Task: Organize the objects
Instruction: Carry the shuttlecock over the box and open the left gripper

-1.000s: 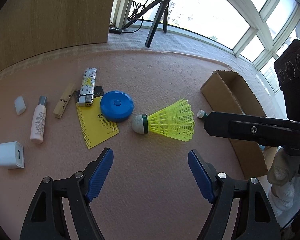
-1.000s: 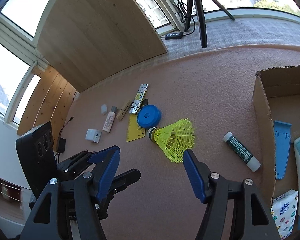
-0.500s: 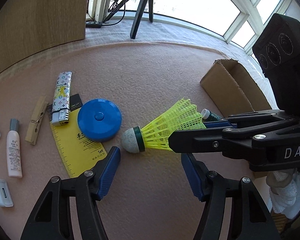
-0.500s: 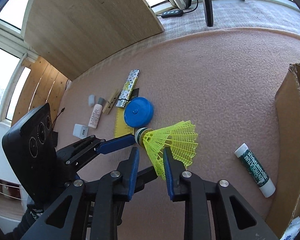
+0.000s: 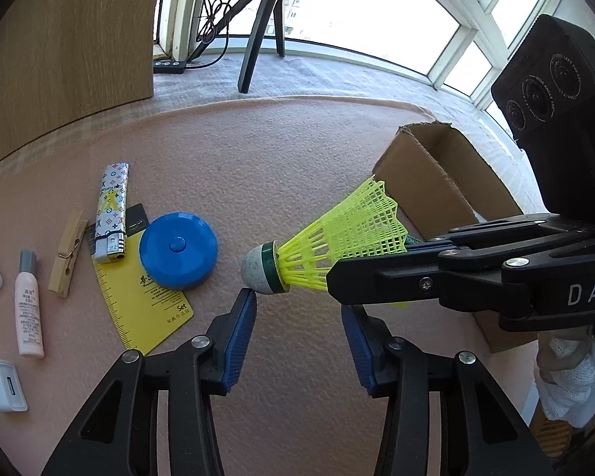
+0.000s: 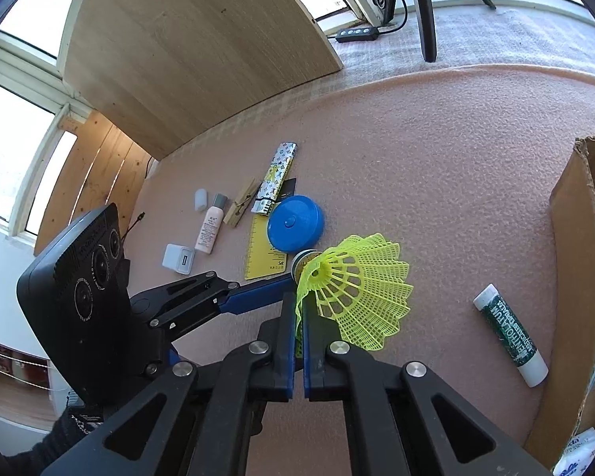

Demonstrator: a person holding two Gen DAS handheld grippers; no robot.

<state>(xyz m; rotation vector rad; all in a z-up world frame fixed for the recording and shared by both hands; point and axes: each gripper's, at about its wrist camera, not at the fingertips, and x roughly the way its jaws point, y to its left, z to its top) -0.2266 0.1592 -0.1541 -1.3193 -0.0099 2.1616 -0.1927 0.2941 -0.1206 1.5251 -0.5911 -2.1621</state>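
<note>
Right gripper (image 6: 296,317) clamped on thin skirt edge of yellow shuttlecock (image 5: 337,238), lifted beside the blue disc (image 5: 178,250) and near the cardboard box (image 5: 436,166), left gripper (image 5: 297,341) apart just under its cork; possible slipping from soft mesh bending.

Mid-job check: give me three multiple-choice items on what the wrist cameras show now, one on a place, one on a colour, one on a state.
1. Where does the lip balm stick lie?
A. On the mat beside the cardboard box
B. Inside the box
C. On the yellow ruler card

2. What colour is the round tape measure?
A. Red
B. Blue
C. White

3. How is the right gripper?
A. Wide open
B. Shut on the lighter
C. Shut on the shuttlecock

Key: 1 A, it rests on pink mat outside the box wall. 2 B, its case is blue. 3 C, both pads pinch the yellow skirt's edge, while the left gripper stands open.
</note>
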